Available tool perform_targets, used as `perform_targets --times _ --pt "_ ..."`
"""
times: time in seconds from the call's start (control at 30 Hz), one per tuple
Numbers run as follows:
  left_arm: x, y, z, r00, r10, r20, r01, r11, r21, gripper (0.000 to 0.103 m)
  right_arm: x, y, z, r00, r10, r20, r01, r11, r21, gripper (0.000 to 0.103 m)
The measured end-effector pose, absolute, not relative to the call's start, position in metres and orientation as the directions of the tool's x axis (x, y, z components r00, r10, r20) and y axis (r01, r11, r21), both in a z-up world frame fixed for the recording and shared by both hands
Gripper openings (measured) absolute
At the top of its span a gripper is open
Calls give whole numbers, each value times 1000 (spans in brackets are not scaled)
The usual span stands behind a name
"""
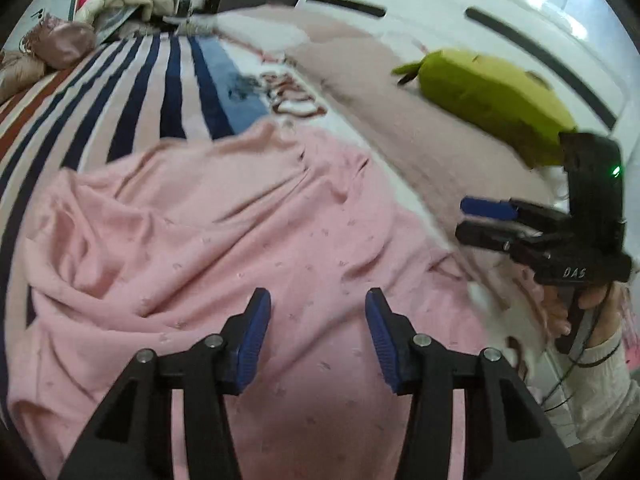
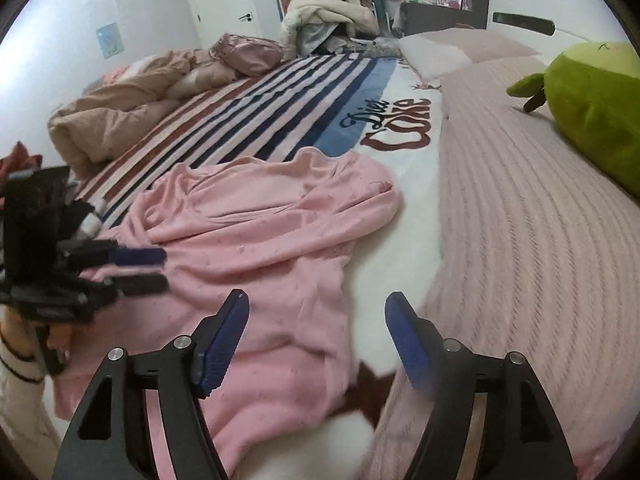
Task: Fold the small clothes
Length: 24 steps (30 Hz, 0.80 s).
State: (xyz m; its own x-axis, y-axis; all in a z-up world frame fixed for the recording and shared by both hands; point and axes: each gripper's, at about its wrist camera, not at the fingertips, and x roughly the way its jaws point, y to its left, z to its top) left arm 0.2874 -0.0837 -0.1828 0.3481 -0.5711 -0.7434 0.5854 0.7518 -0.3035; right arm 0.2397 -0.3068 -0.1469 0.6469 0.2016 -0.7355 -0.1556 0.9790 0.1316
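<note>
Pink garment (image 2: 256, 240) lies rumpled, unfolded on bed (image 2: 520, 220).

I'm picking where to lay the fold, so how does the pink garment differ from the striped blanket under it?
The pink garment is plain pale pink with faint small marks; the striped blanket has navy, red and white bands plus lettering. The garment lies crumpled and creased, the blanket spread fairly flat. The garment covers a small patch, while the blanket runs far across the bed. Both are soft fabric, and neither is gripped.
</note>
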Motion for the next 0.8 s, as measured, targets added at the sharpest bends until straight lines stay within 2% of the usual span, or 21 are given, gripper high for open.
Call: perform_targets --times 0.07,0.1,0.17,0.23,0.3,0.37,0.4,0.43,0.5,0.57,0.73,0.8 --pt "289 -85 -192 347 -554 -757 582 760 -289 9 254 -303 -160 631 178 -755 -140 984 115 67" --pt "286 -84 -193 362 -538 -761 579 770 -269 1 258 -302 -165 624 185 -759 -139 982 125 66" --pt "281 -74 -190 464 -460 -757 530 829 -179 1 267 -300 -174 617 208 -759 -139 978 156 65" --pt "282 -66 -190 485 -421 -766 493 856 -158 2 267 -298 -177 622 198 -758 -132 980 148 65" --pt "279 -59 -189 490 -401 -774 480 865 -145 5 262 -296 -177 619 197 -761 -131 980 147 65" --pt "269 -48 -182 502 -418 -757 483 862 -155 30 250 -293 -173 615 229 -755 -151 973 172 65" --pt "257 -35 -172 517 -449 -728 483 856 -185 60 242 -293 -171 615 243 -750 -160 970 182 65" --pt "248 -25 -165 528 -473 -705 483 850 -208 71 228 -293 -168 612 255 -748 -171 967 190 65" --pt "223 0 -153 537 -503 -677 484 841 -242 71 206 -293 -164 604 264 -752 -184 964 191 66" --pt "195 33 -148 569 -475 -671 448 863 -231 71 175 -294 -163 593 277 -756 -197 960 198 66" --pt "139 98 -166 597 -360 -717 329 925 -190 73 98 -294 -174 537 336 -774 -229 941 249 66" --pt "125 113 -182 582 -341 -739 296 934 -198 73 74 -286 -184 509 323 -798 -242 943 228 64"
